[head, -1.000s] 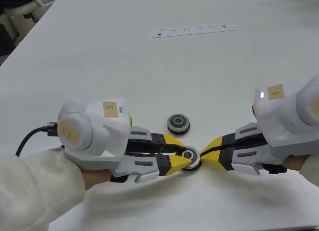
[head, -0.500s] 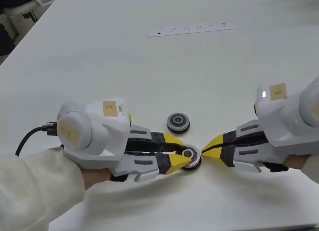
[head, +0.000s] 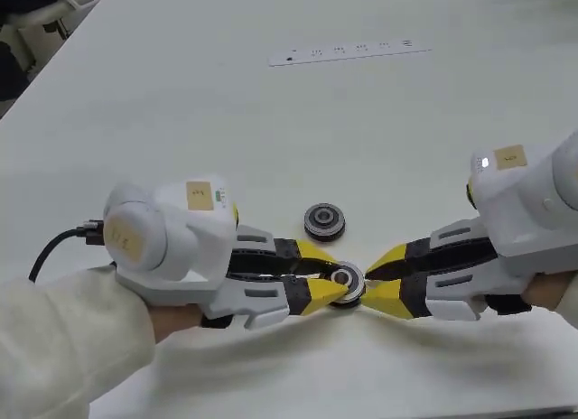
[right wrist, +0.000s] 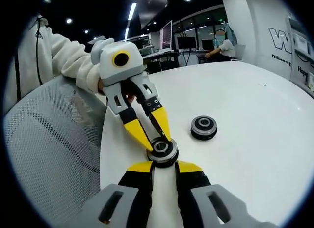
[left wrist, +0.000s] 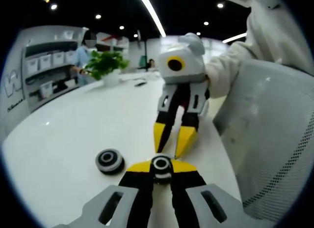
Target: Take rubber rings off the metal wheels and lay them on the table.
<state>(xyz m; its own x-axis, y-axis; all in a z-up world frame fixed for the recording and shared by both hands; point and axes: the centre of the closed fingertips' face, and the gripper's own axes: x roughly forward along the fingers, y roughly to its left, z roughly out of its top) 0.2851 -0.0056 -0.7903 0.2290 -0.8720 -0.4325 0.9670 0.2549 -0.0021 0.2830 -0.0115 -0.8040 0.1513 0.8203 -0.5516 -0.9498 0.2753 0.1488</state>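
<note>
White table (head: 163, 103) in a room lit by ceiling strip lights (left wrist: 152, 14).

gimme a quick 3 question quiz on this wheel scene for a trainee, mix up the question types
1. True or false: the left gripper is shut on a small metal wheel with a black rubber ring.
2. The second black-ringed metal wheel is: A held up in the air; B lying free on the white table; C stacked on the held wheel.
3. Fill in: the right gripper has its yellow fingers ____ (open or shut).
Key: 1 true; 2 B; 3 open.
</note>
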